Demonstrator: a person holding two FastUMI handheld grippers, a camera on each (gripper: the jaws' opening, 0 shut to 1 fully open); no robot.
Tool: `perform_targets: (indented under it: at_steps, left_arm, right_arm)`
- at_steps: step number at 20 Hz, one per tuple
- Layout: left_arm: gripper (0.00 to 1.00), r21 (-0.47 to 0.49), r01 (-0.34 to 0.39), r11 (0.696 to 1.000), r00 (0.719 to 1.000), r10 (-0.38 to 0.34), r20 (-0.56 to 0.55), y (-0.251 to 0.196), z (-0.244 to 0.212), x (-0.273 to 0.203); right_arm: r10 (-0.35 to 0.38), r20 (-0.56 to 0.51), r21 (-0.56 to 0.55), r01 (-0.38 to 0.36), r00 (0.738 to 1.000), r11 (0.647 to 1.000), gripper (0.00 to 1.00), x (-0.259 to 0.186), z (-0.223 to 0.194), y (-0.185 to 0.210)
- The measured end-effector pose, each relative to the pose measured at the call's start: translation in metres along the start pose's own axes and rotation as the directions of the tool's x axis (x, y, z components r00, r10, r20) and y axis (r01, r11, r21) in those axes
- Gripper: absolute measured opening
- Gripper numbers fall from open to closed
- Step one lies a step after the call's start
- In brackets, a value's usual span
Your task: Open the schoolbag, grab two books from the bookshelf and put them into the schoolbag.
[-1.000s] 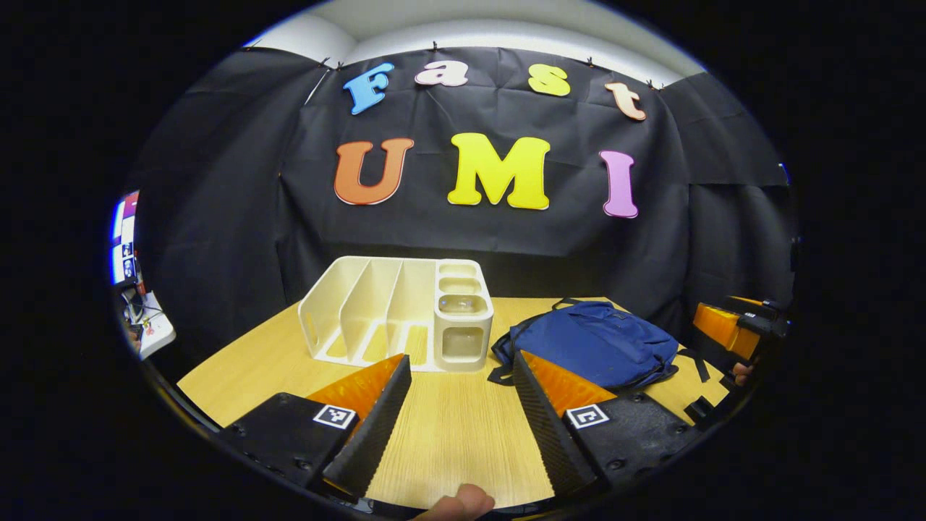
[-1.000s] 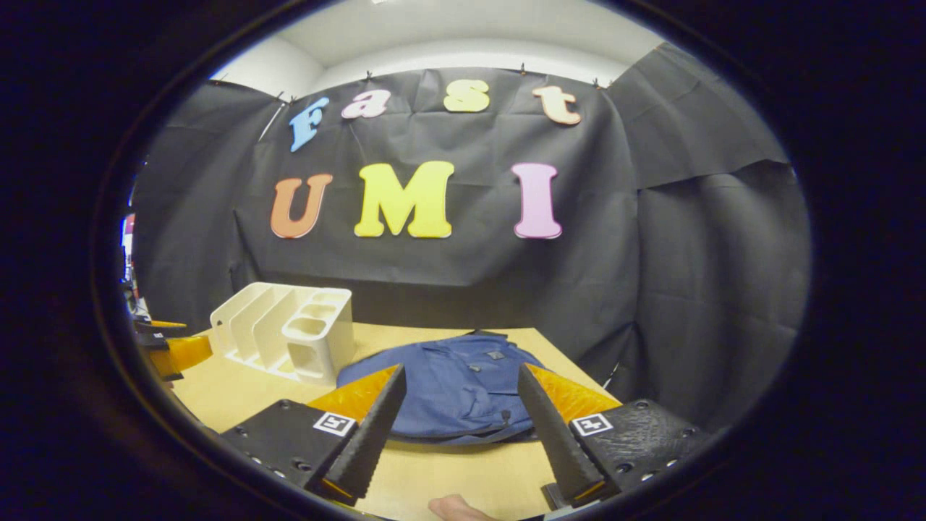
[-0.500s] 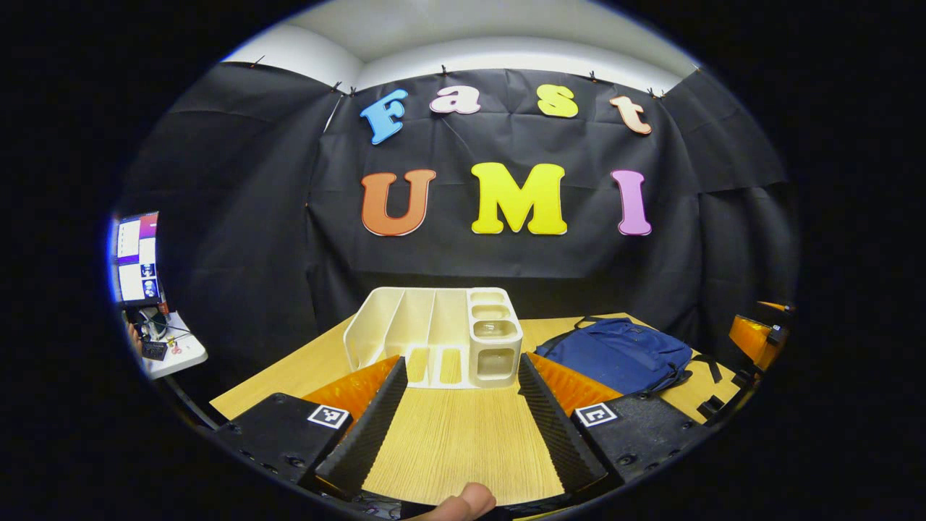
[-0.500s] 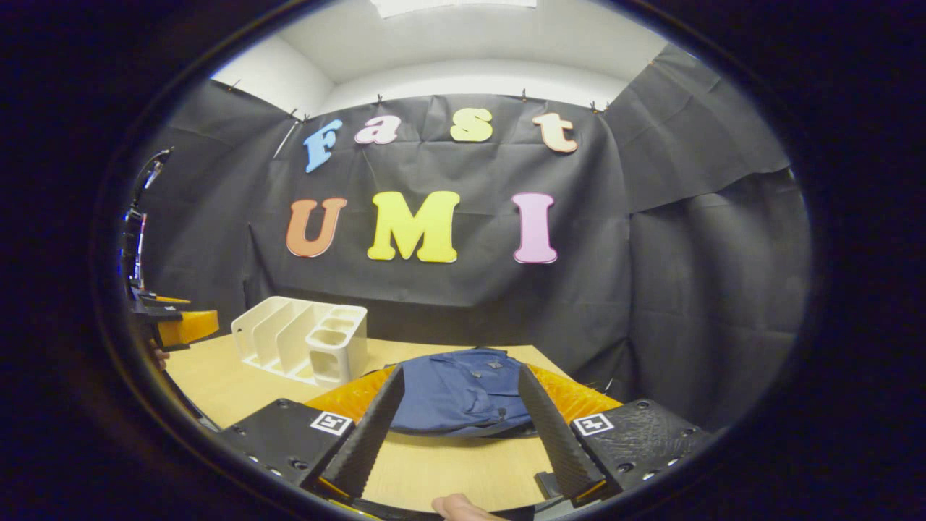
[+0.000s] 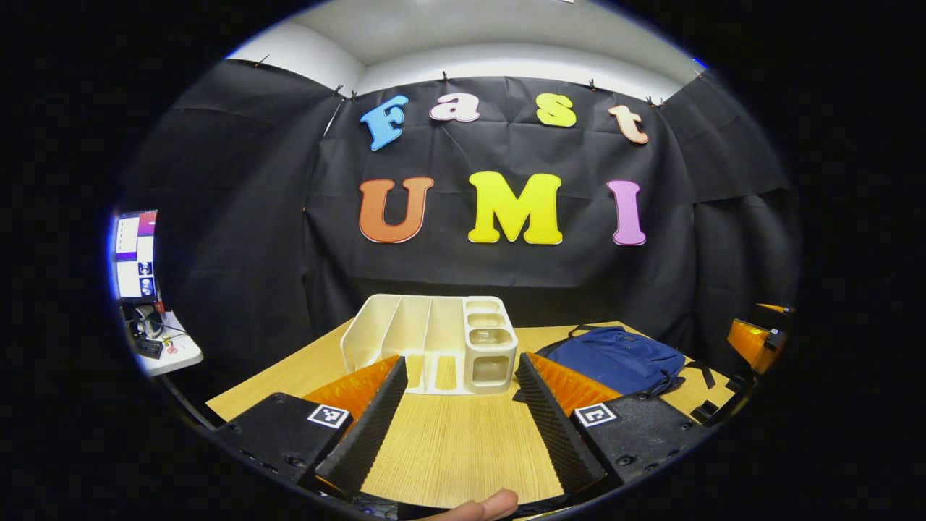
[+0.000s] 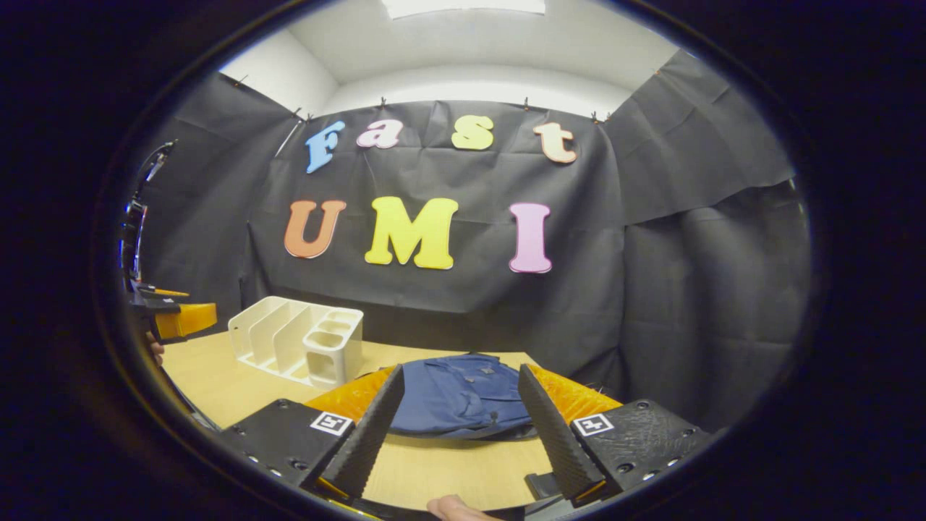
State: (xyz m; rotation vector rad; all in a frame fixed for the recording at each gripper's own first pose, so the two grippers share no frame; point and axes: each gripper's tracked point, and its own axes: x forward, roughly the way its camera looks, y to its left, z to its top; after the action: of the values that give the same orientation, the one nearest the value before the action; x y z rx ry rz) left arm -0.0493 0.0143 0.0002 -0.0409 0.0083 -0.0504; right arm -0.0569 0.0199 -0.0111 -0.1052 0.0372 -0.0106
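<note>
**Left gripper view & right gripper view: both tools empty, rack and bag on the table**

In the left gripper view we hold the left gripper (image 5: pixel 457 373) w/ fingers spread apart, nothing between them, above the wooden table (image 5: pixel 463 449). The white rack (image 5: pixel 431 341), our landmark, sits just beyond the fingertips; we see no books in its slots. The blue schoolbag (image 5: pixel 615 358) lies flat to the right of the rack, apart from it, zip shut as far as we can tell. Far right of the rack, at the edge, is the other tool.

In the right gripper view the right gripper (image 6: pixel 457 383) is also spread wide, holding nothing. The schoolbag (image 6: pixel 463 394) shows between its fingers; the rack (image 6: pixel 300 340) stands left of the bag. Left gripper (image 6: pixel 177 318) hangs left of the rack.
</note>
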Motion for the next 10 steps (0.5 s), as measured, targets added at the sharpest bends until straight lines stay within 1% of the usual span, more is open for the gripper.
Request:
perform_targets:
  at_steps: [2, 3, 5, 6, 10]
  left_arm:
    - [0.97, 0.015, 0.009, 1.000, 0.999, -0.010, 0.042, -0.002, 0.008, 0.000]
    - [0.97, 0.013, 0.011, 1.000, 0.999, -0.012, 0.051, -0.004, 0.010, -0.001]
    - [0.99, 0.016, 0.013, 1.000, 0.999, -0.014, 0.050, -0.004, 0.009, -0.005]
    - [0.97, 0.019, 0.006, 1.000, 0.999, -0.007, 0.051, -0.002, 0.009, -0.006]
    - [0.97, -0.003, -0.010, 1.000, 0.999, 0.010, 0.036, 0.004, 0.006, -0.003]
  right_arm:
    - [-0.003, -0.024, 0.002, 0.004, 1.000, 1.000, 0.94, 0.006, -0.004, -0.001]
    - [-0.008, -0.034, 0.000, 0.008, 0.999, 1.000, 0.95, 0.008, -0.006, -0.002]
    - [-0.005, -0.042, 0.000, 0.005, 0.999, 1.000, 0.95, 0.008, -0.006, 0.001]
    - [-0.004, -0.043, 0.001, 0.004, 0.999, 1.000, 0.95, 0.008, -0.006, 0.002]
    - [0.005, -0.039, -0.020, -0.006, 0.999, 1.000, 0.96, 0.007, -0.004, 0.010]
